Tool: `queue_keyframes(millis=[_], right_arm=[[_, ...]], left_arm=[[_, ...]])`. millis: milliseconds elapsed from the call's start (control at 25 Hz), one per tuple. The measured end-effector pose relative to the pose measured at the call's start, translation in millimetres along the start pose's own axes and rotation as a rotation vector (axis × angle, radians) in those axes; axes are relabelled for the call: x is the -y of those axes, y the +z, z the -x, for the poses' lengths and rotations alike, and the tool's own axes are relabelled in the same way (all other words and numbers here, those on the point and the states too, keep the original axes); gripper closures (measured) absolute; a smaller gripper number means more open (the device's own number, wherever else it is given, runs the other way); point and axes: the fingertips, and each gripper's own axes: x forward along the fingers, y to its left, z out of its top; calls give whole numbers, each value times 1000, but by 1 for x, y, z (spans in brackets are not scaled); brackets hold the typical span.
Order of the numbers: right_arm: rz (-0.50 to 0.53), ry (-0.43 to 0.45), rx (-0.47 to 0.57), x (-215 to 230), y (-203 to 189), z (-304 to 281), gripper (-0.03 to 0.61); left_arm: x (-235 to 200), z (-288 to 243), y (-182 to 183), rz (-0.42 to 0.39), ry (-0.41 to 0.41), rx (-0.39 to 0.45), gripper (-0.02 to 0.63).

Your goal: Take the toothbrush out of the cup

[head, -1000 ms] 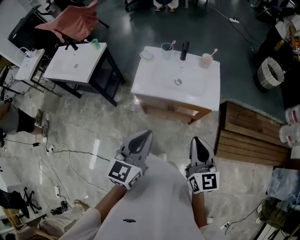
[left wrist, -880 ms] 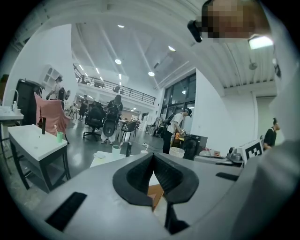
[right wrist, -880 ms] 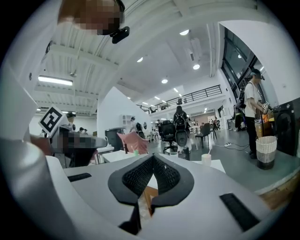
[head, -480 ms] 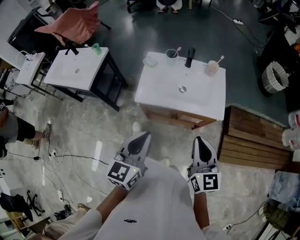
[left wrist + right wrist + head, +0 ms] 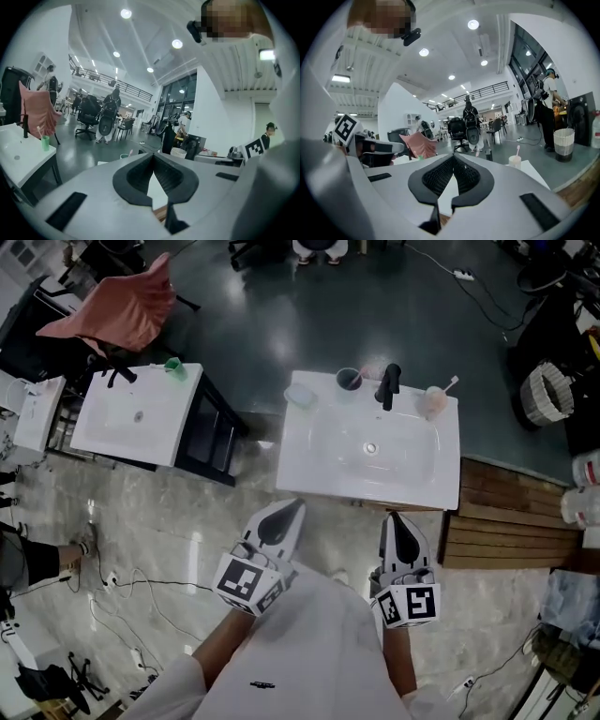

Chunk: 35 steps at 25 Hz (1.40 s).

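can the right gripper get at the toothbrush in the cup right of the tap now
Probably not yet: the right gripper is shut and hangs short of the near edge of the sink, while the toothbrush stands in its cup at the far rim. Nothing blocks the path.

In the middle of the head view the tabletop and its basin are plain white, and the tap on the far edge is black. Left of the tap is a see-through grey-blue cup. Right of it is a pale pink cup with a whitish toothbrush. The second tabletop at the left is also white and carries a green cup, with a salmon-pink cloth above it. The floor is glossy dark teal at the top and marbled grey-beige lower down. The slatted boards at the right are brown. The left claw and right claw are light grey with black pads, each bearing a cube with black-and-white square markers.
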Motion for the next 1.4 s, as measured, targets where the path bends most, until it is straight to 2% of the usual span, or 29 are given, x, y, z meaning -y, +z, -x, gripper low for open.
queue_keyframes(millis=[360, 560, 680, 920, 1400], right_arm=[[25, -104, -3, -34, 14, -108, 578], [39, -153, -6, -38, 21, -145, 578], [63, -147, -15, -31, 23, -161, 578], [77, -116, -6, -7, 23, -181, 578], [43, -85, -15, 37, 16, -211, 577]], left_arm=[[-106, -32, 43, 3, -99, -27, 611], [-142, -53, 60, 4, -131, -24, 611], [-147, -68, 60, 11, -136, -38, 611], [-125, -94, 60, 6, -165, -39, 611], [-127, -129, 64, -27, -88, -28, 611]])
